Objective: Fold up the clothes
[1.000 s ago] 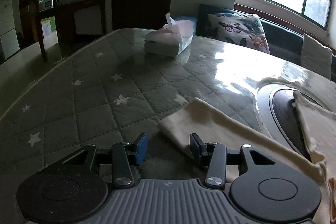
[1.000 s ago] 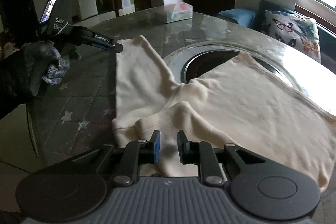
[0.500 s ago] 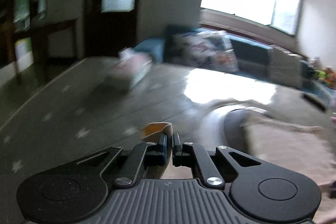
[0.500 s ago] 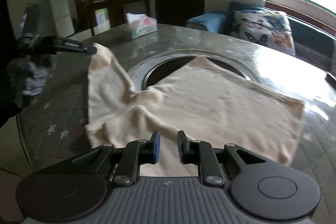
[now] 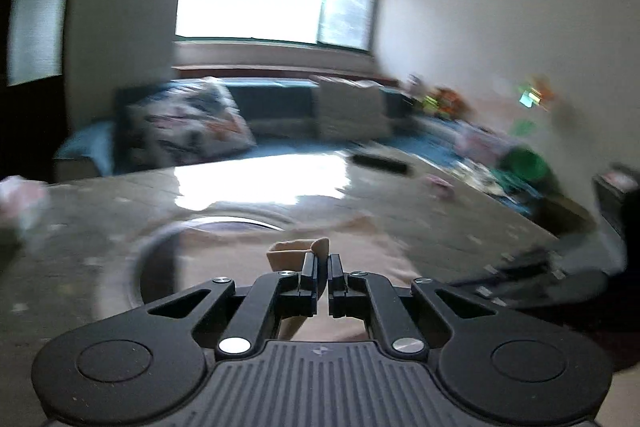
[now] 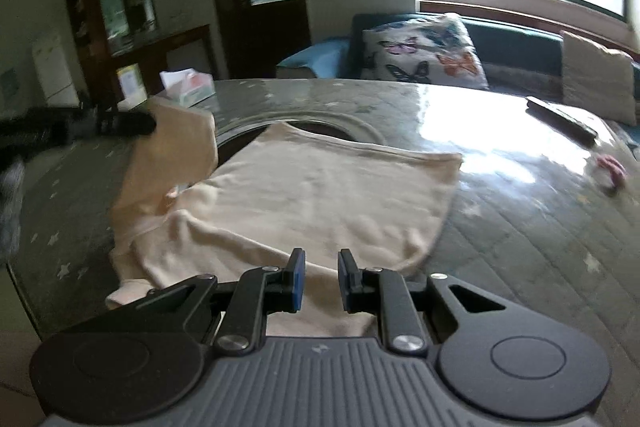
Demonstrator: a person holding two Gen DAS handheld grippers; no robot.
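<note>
A cream garment (image 6: 320,195) lies spread on the round table (image 6: 520,211), partly over its central recess. My left gripper (image 5: 322,269) is shut on the end of the garment's sleeve (image 5: 294,254) and holds it lifted; in the right wrist view the left gripper (image 6: 132,123) holds that sleeve (image 6: 176,143) up at the garment's left side. My right gripper (image 6: 319,277) is open a little, empty, just above the garment's near edge.
A tissue box (image 6: 188,87) stands at the table's far left. A dark remote (image 6: 560,115) and a small pink object (image 6: 610,173) lie at the right. The recess rim (image 5: 160,239) shows below the lifted sleeve. A sofa with cushions (image 6: 428,55) is behind.
My left gripper closed on the sleeve end, lifted it and swung right over the garment. My right gripper moved right along the near edge, still slightly open.
</note>
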